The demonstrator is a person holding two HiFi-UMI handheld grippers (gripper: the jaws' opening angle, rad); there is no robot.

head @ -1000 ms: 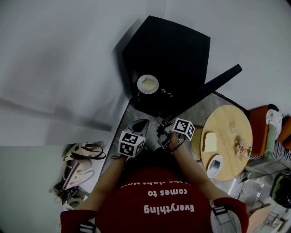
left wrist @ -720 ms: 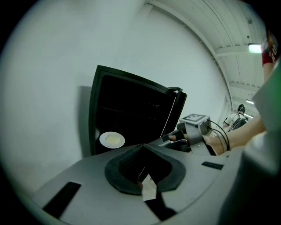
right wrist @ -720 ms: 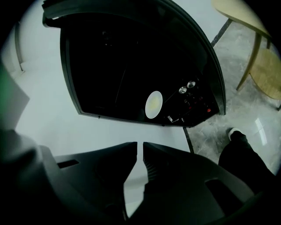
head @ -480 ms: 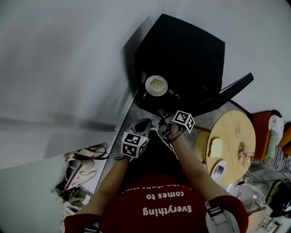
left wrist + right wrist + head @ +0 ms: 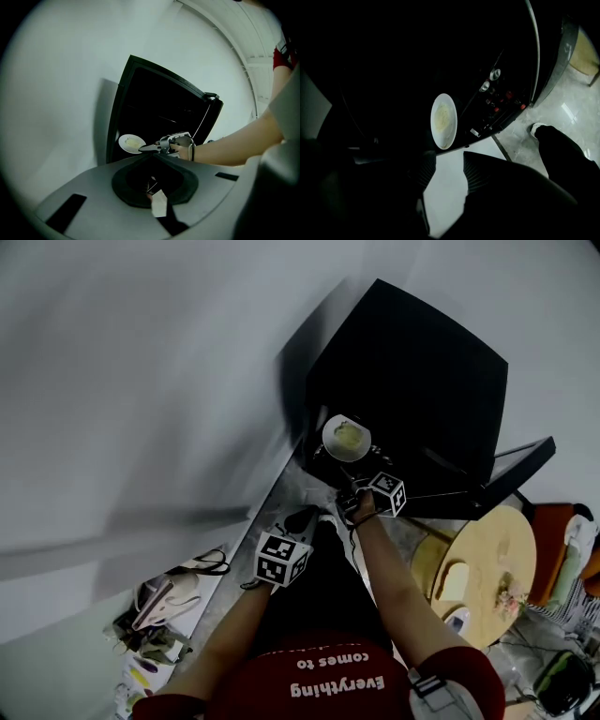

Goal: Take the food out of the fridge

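The plate of food sits inside the open fridge, not yet grasped, the right hand-held gripper spread just short of its rim, the left hand-held gripper seemingly closed on nothing, so gripping and withdrawal remain

We get dim, fisheye-bent pictures; the fridge interior reads near-black, and the left wall smears with blur.

White wall, grey floor, round wooden table
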